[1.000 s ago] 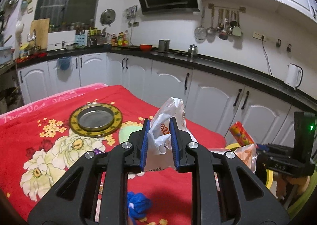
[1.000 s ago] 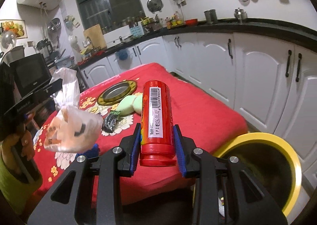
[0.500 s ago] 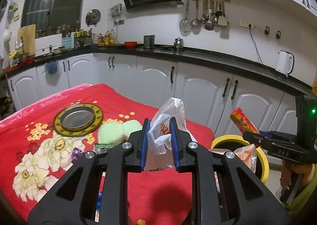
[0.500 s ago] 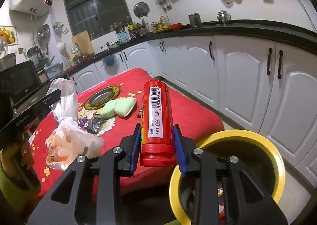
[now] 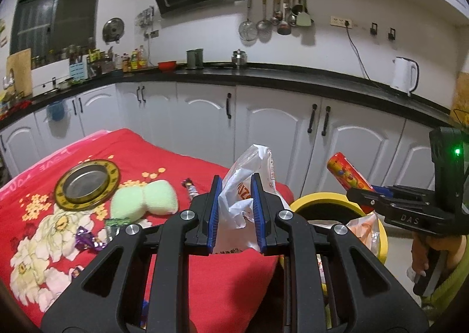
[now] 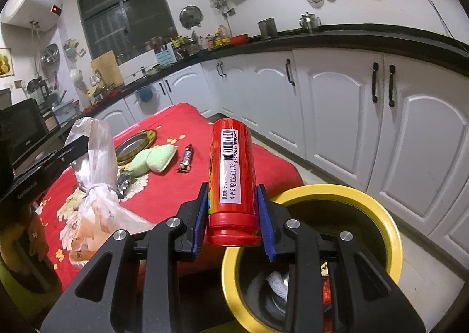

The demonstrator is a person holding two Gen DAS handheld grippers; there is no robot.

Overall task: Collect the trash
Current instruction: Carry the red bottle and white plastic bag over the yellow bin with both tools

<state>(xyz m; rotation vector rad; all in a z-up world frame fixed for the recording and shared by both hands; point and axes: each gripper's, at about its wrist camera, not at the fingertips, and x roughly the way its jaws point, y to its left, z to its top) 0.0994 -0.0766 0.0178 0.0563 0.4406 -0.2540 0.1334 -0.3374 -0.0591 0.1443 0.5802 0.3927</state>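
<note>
- Right tongs clamping red tube upright, w/ yellow-rimmed bin lying just below-right, nearer this hand.
- Left tongs pinching plastic bag over bench edge, bin to its right.

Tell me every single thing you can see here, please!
plastic bag: one, clear white, gripped in the left gripper
tube can: one, red, in the right gripper
trash bin: one, yellow rim, on the floor beside the table
table cloth: one, red, flowered
sponges: two, green, on the cloth
round dish: one, gold rim, on the cloth
candy wrappers: several, on the cloth
kettle: one, white, on the counter
left gripper: black, blue pads
right gripper: black, blue pads
</note>
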